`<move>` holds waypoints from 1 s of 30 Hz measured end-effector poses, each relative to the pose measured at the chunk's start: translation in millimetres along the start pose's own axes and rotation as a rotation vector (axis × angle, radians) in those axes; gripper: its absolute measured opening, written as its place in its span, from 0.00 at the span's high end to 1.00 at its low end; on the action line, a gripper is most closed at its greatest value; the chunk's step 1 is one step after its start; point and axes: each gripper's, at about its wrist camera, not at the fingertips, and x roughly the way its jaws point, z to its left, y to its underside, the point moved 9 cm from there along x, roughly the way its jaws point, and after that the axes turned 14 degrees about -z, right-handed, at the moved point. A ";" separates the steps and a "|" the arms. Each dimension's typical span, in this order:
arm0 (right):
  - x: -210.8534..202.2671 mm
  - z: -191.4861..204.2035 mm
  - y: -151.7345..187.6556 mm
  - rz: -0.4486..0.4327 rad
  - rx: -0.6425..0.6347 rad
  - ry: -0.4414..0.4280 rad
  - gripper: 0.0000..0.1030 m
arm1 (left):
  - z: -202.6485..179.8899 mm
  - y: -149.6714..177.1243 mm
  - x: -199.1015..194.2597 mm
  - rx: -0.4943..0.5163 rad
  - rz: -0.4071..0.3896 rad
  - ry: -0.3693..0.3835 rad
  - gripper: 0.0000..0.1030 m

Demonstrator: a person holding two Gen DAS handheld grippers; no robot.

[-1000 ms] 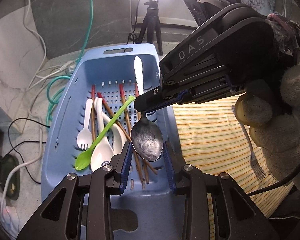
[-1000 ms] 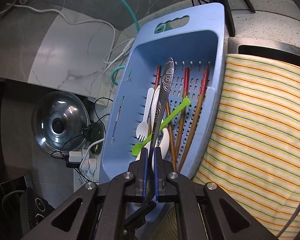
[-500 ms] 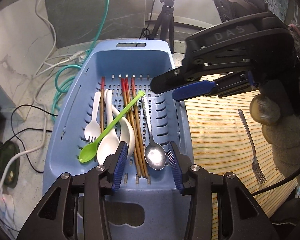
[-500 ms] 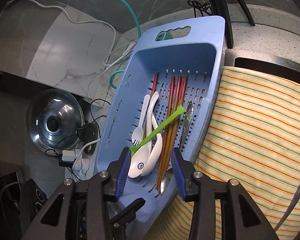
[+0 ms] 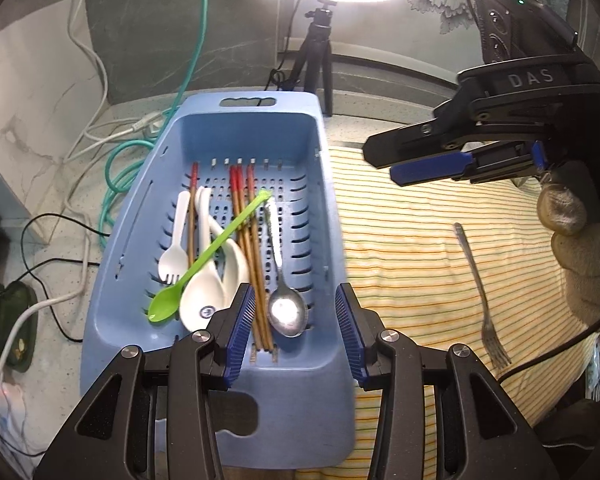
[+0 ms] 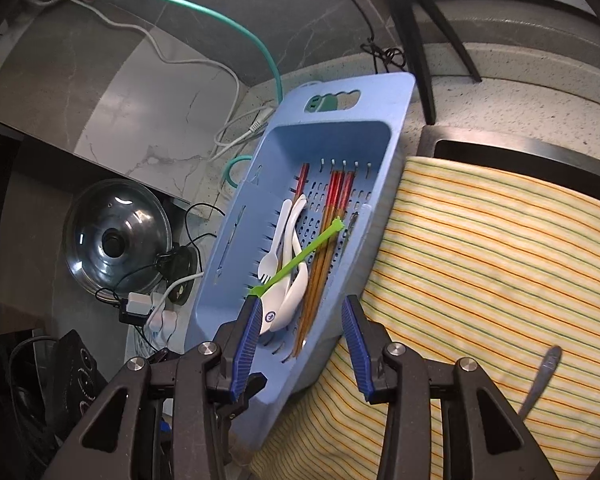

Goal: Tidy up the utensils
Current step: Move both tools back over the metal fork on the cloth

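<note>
A: Where's your metal spoon now?

B: In the blue basket, bowl just ahead of your left gripper, jaws apart, nothing between the pads; chopsticks beside it.

A: And your right gripper?

B: Jaws apart, empty, above the basket's near end; metal fork lies well apart on the striped cloth.

A: Any writing?

B: "DAS" on the right gripper's body; nothing else readable.

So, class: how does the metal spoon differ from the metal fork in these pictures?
The spoon lies inside the blue basket beside the chopsticks; the fork lies outside it on the striped cloth. The spoon ends in a round bowl, the fork in tines. Both are silver metal, lying flat with the handle pointing away from the left camera.
</note>
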 end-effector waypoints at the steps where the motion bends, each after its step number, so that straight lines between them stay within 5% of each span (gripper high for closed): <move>1: -5.4 -3.0 -0.8 -0.004 0.004 0.000 0.63 | -4.2 -0.1 -0.6 0.002 0.001 0.007 0.61; 15: -70.7 -81.0 18.9 -0.012 0.063 0.071 0.63 | -81.8 18.4 -0.2 0.030 0.041 0.126 0.61; 30: -76.2 -127.9 74.2 0.088 0.133 0.058 0.64 | -166.1 59.3 5.1 0.045 0.133 0.272 0.61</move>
